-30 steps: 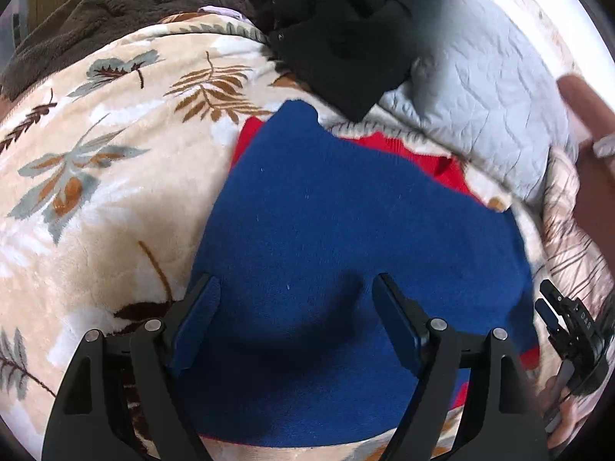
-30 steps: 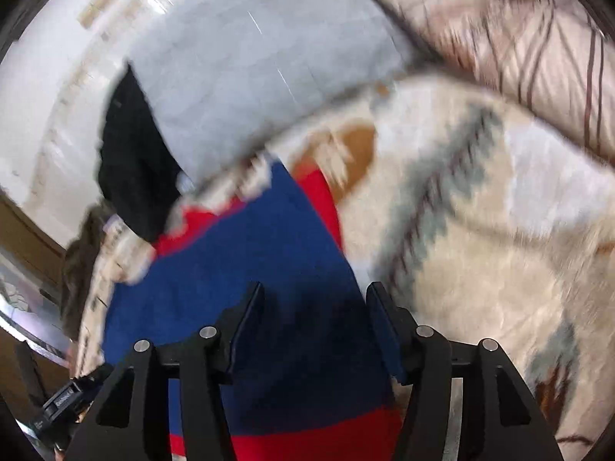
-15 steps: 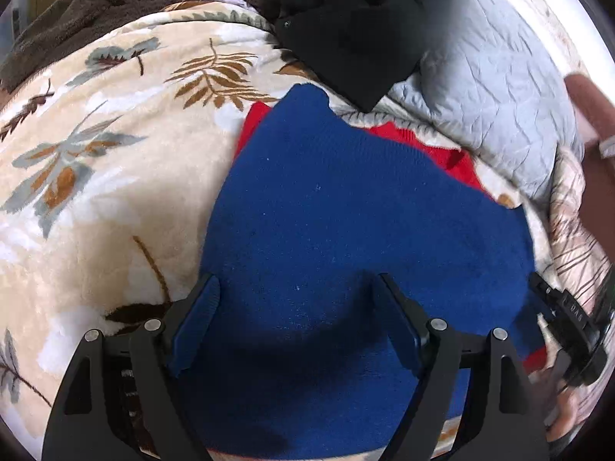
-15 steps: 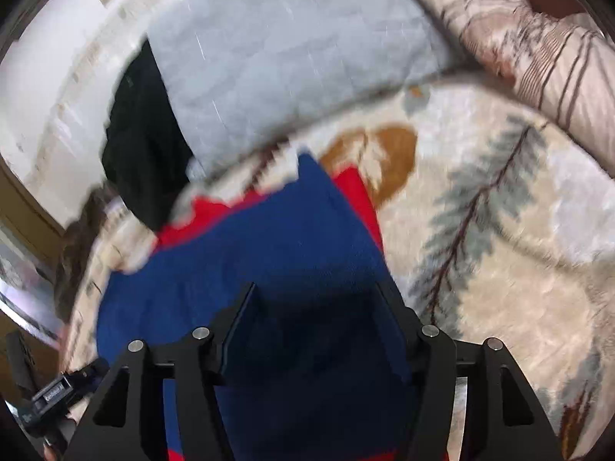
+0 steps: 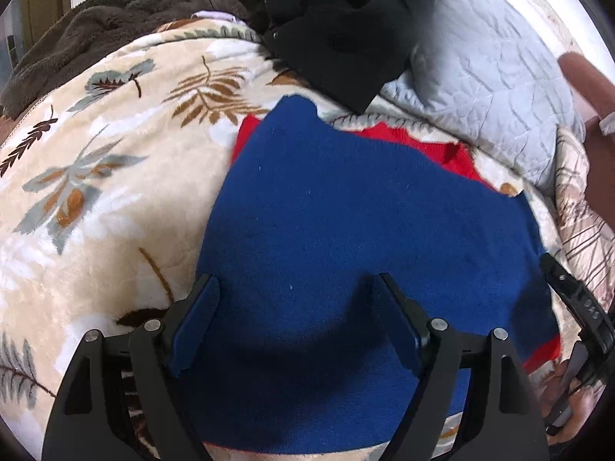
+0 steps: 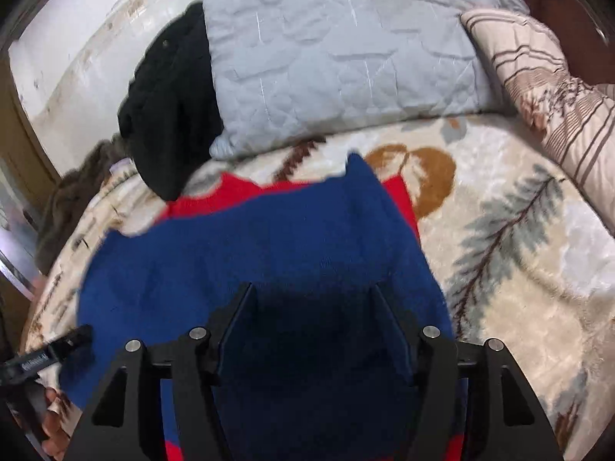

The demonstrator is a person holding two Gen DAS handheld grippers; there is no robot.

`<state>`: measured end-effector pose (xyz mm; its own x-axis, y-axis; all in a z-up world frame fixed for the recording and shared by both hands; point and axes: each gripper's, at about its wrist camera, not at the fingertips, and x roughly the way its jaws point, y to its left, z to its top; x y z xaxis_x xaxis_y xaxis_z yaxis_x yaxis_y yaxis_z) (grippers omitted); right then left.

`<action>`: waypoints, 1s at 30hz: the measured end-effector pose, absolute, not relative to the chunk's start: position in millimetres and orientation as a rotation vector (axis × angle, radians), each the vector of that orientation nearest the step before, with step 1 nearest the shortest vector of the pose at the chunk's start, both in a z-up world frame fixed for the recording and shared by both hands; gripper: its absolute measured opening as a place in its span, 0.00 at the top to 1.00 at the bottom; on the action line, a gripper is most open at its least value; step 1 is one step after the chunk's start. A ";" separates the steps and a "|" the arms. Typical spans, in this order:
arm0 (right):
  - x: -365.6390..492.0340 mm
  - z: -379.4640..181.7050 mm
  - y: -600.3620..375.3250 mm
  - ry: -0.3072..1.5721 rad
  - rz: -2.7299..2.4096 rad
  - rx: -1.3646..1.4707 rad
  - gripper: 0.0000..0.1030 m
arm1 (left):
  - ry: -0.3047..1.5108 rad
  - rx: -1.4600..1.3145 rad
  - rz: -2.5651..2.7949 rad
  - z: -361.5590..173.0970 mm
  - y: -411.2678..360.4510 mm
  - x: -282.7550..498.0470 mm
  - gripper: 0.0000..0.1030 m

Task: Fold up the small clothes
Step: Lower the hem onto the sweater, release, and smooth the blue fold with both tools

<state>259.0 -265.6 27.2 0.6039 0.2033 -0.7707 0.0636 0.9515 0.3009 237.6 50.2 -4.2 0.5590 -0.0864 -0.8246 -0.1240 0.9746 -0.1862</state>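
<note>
Right now both hand-held grippers hover low over the same garment and grip nothing. The left hand-held gripper (image 5: 296, 307) stands wide, its pads clear of the cloth; the right hand-held gripper (image 6: 311, 315) is somewhat narrower, with only flat cloth under the gap. The blue and red knit garment (image 5: 365, 223) lies spread on the leaf-patterned blanket (image 5: 107, 192) of the bed, running straight ahead from both grippers. Its long axis goes from the near hem under the fingers to the far blue points and red edge near the grey quilted pillow (image 5: 492, 77) and the black clothes (image 5: 338, 27). The left gripper sits over the garment's left half, the right over its right half, with the right edge just beside its right finger. So each hand looks nearest its own side, and a fold would probably turn on the near hem going away toward the far edge. Compared with a second ago, the right gripper has swung across from the garment's right border toward its middle, rolling so the pillow now sits level, and its jaws have widened; the left view has barely changed.
</note>
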 end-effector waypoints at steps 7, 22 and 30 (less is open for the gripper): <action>258.4 5.7 -286.8 0.995 0.043 0.364 0.40 | 1.035 -0.205 0.040 -13.0 49.0 242.2 0.20; 240.7 34.4 -299.8 0.939 0.021 0.429 0.38 | 1.015 -0.260 0.028 -1.5 59.7 233.8 0.20; 244.8 21.7 -287.0 1.008 -0.008 0.353 0.38 | 1.048 -0.257 0.021 -5.5 61.9 234.3 0.20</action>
